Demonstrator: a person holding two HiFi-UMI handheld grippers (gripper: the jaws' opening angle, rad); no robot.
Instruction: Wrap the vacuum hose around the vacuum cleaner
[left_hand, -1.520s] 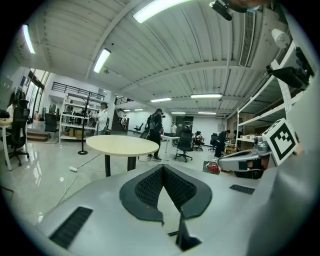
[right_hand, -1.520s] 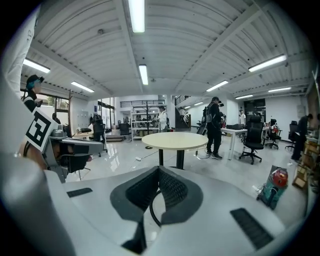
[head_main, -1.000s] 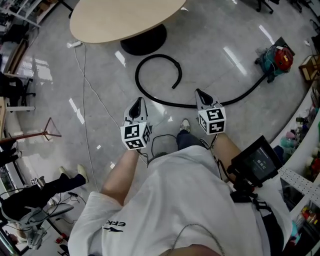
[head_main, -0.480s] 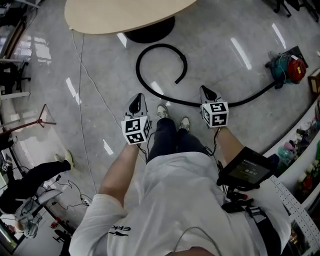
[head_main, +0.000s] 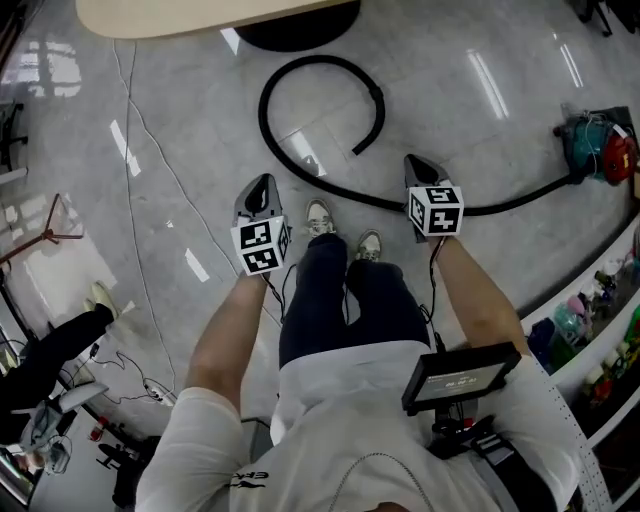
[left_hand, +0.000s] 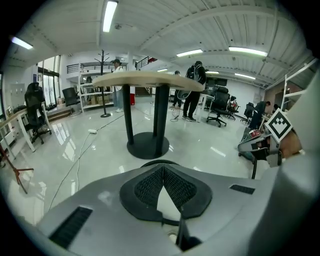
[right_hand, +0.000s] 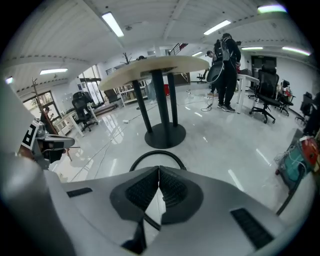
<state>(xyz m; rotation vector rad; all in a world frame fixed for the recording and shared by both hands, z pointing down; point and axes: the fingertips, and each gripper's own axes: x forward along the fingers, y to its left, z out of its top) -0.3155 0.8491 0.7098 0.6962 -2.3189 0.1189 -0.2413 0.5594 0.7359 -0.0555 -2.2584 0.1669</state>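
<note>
Hose (head_main: 322, 61) lies beyond left tool (head_main: 262, 181) and right tool (head_main: 412, 161).

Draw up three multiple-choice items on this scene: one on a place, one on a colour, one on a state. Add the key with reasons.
1. In the head view, the vacuum cleaner sits at the:
A. far left
B. bottom centre
C. far right

2. The hose is:
A. black
B. white
C. yellow

3. The left gripper and right gripper are:
A. both open
B. both shut and empty
C. both shut on the hose

Key:
1 C: its teal and red body lies at the right edge of the head view.
2 A: the whole curl and the run to the vacuum cleaner are black.
3 B: in each gripper view the jaws meet with nothing between them, and the hose lies on the ground beyond.
</note>
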